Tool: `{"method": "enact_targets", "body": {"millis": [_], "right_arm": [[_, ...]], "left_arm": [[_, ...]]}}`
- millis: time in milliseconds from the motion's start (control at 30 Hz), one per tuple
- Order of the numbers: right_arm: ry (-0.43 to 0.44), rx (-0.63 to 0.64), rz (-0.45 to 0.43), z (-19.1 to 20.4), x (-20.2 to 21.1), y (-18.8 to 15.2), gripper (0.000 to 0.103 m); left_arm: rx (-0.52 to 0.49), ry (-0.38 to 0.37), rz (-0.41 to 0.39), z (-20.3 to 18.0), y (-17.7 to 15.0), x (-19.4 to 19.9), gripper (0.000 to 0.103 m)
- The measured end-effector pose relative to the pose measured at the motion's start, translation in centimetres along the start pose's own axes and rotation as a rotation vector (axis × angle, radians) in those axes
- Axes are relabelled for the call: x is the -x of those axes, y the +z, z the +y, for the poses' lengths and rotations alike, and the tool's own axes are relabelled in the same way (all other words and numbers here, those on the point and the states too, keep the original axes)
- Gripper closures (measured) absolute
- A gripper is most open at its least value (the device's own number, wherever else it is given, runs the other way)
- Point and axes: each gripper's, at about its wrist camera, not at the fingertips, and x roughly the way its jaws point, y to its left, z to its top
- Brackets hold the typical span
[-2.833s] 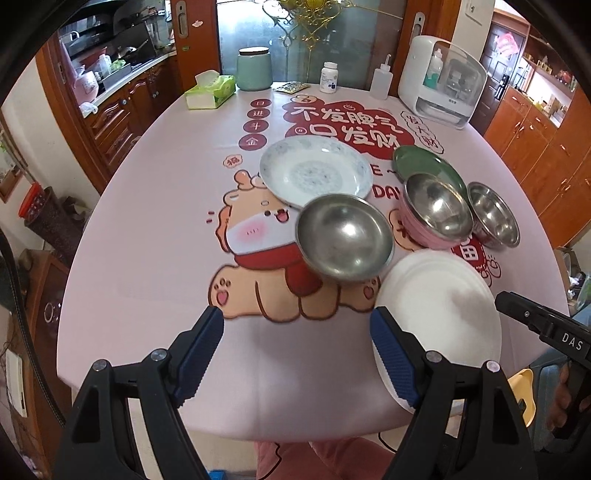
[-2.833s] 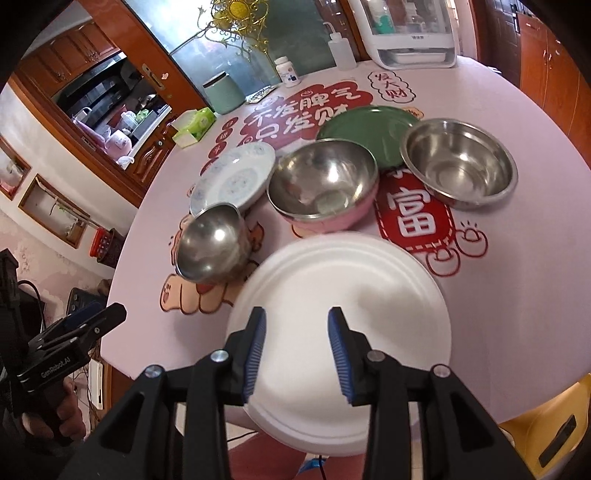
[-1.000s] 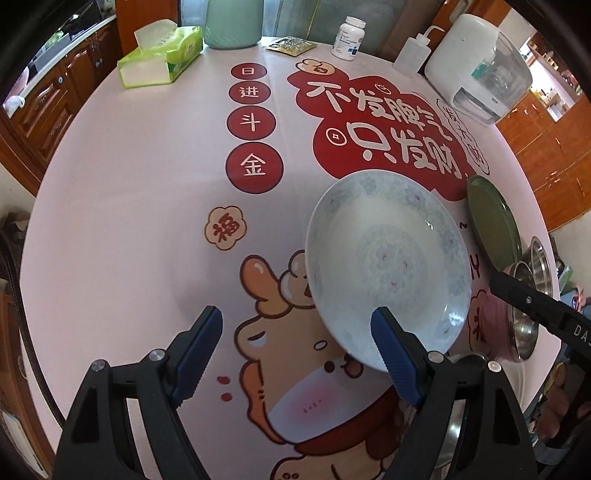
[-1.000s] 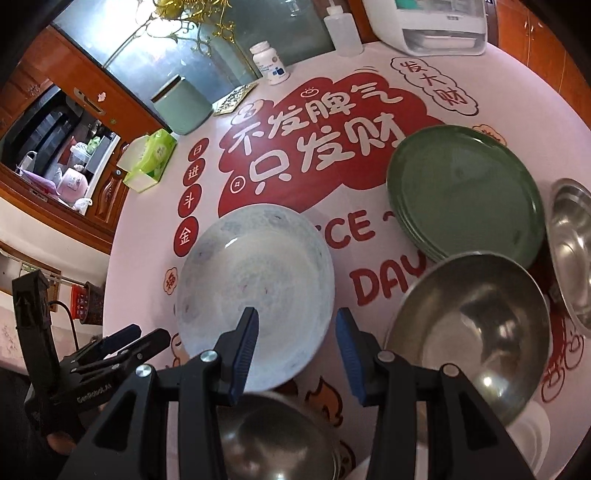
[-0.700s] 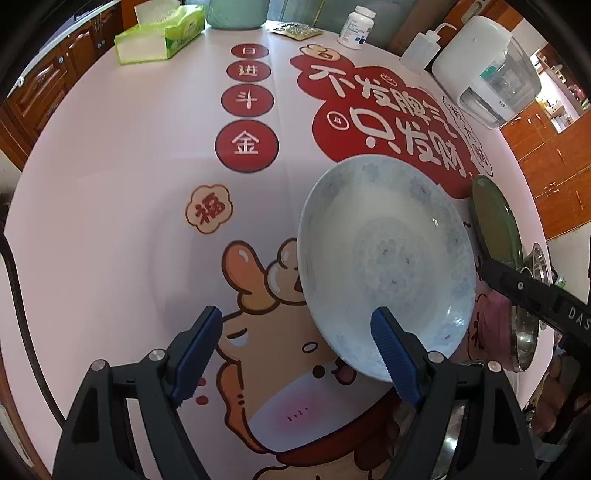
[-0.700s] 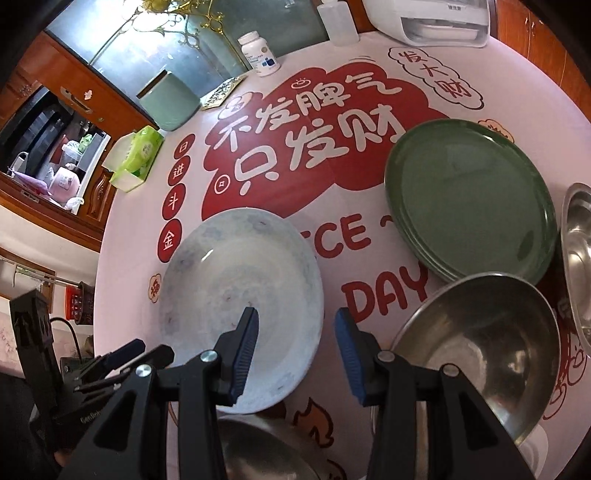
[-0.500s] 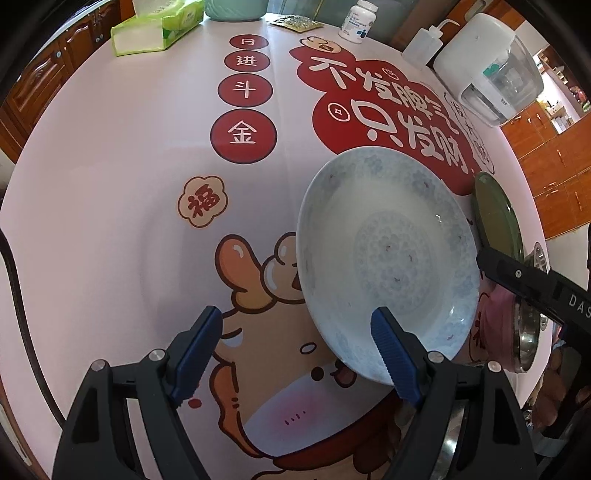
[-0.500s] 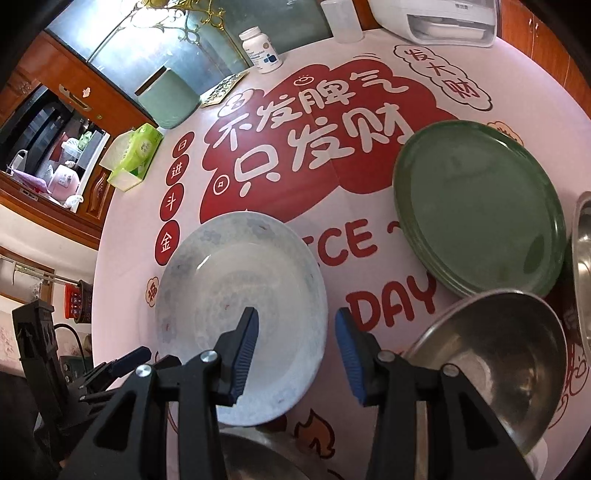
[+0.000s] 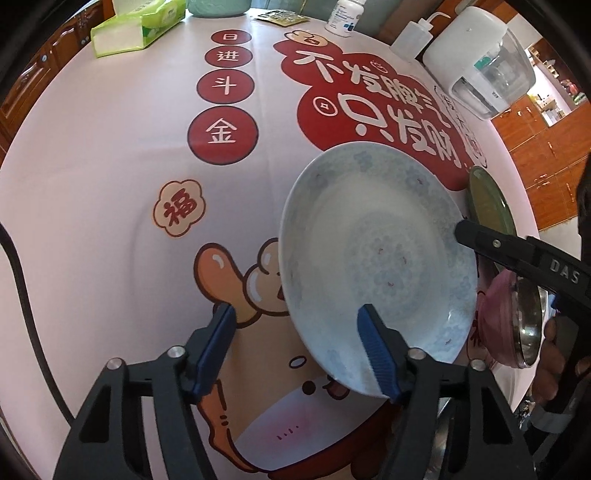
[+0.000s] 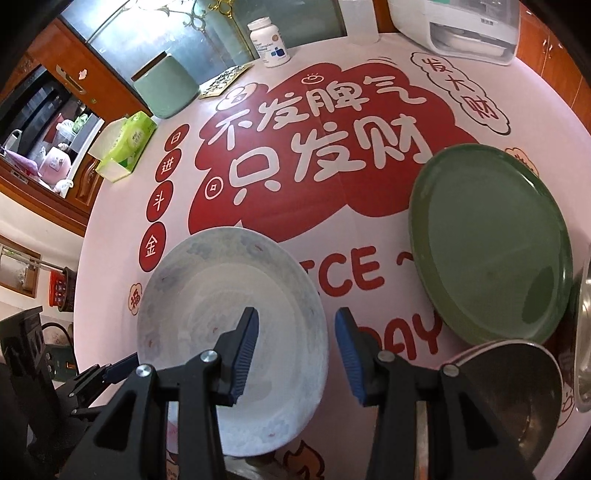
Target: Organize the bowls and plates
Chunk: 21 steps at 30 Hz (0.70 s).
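Observation:
A pale blue patterned plate (image 9: 376, 266) (image 10: 229, 332) lies on the printed tablecloth. My left gripper (image 9: 295, 343) hovers at its near left rim with jaws closing: the right finger is over the plate, the left finger over the cloth, and neither pad presses the rim. My right gripper (image 10: 297, 350) stands open astride the opposite rim, its left finger over the plate. A green plate (image 10: 487, 243) and a steel bowl with a pink outside (image 10: 517, 398) sit to the right.
A second steel bowl (image 10: 581, 332) shows at the right edge. At the table's far side stand a tissue box (image 9: 136, 26), a green canister (image 10: 166, 88), a pill bottle (image 10: 271, 40), a squeeze bottle (image 9: 413, 33) and a white appliance (image 9: 480, 62).
Both grippers left the white paper plate, moved forward and sank toward the patterned plate. The left jaws have narrowed around its rim; the right jaws kept their gap.

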Motion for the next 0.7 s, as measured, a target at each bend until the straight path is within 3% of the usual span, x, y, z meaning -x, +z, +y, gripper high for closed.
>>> {"method": "enact_targets", "body": {"millis": [200, 333, 433, 600, 700], "right_arm": [[0.003, 0.014, 0.007, 0.3, -0.7, 0.3, 0.060], [0.003, 0.019, 0.015, 0.4, -1.1, 0.5, 0.060], [-0.004, 0.026, 0.016, 0.5, -1.1, 0.4, 0.060], [-0.015, 0.020, 0.019, 0.2, -1.2, 0.4, 0.070], [-0.020, 0.014, 0.020, -0.1, -1.1, 0.5, 0.078]], "left_arm": [[0.013, -0.008, -0.019, 0.1, 0.3, -0.1, 0.050], [0.021, -0.019, -0.023, 0.2, 0.4, -0.2, 0.061], [0.008, -0.035, -0.019, 0.1, 0.4, -0.3, 0.062], [-0.007, -0.052, -0.018, -0.3, 0.4, -0.4, 0.064], [-0.014, -0.057, -0.013, -0.4, 0.3, -0.5, 0.073]]}}
